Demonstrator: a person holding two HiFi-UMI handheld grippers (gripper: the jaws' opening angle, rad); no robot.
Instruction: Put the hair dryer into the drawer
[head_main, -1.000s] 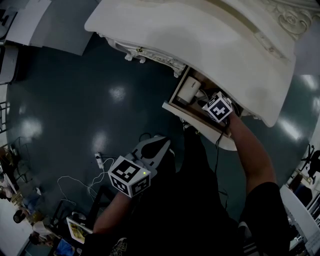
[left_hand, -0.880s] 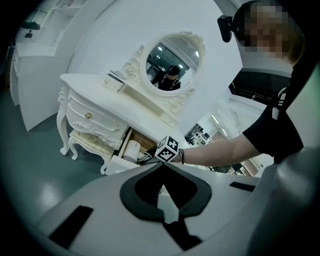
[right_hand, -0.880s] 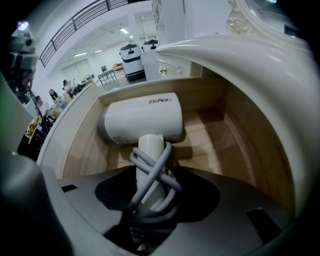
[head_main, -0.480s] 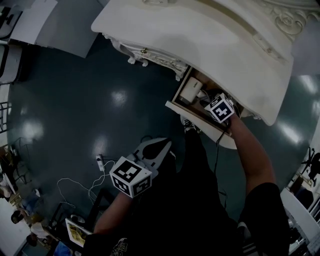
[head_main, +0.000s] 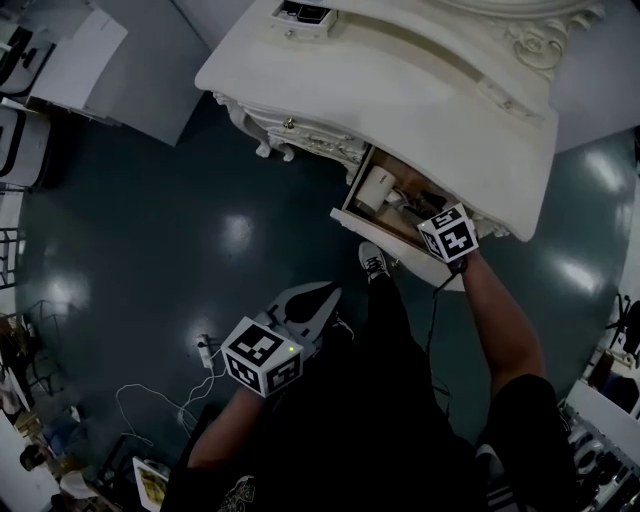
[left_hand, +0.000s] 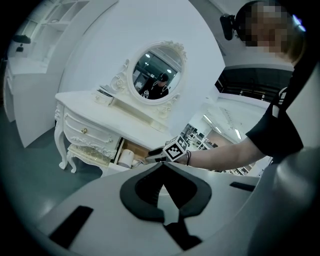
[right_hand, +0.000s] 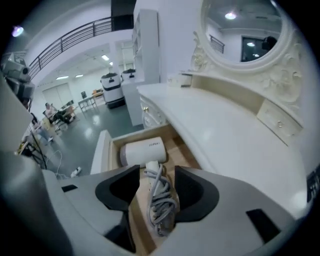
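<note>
The hair dryer (right_hand: 142, 151) lies inside the open drawer (right_hand: 102, 147) of the white dressing table (right_hand: 215, 125), with its coiled cord (right_hand: 160, 197) bundled along the handle. The right gripper (right_hand: 157, 175) hangs over it, jaws spread and the pads pressing nothing. The left gripper (left_hand: 162, 166), jaws together and empty, is well away over the floor. The release looks done, so the right hand should withdraw straight, jaws wide, so that no pad snags the cord or strikes the tabletop's overhang.
</note>
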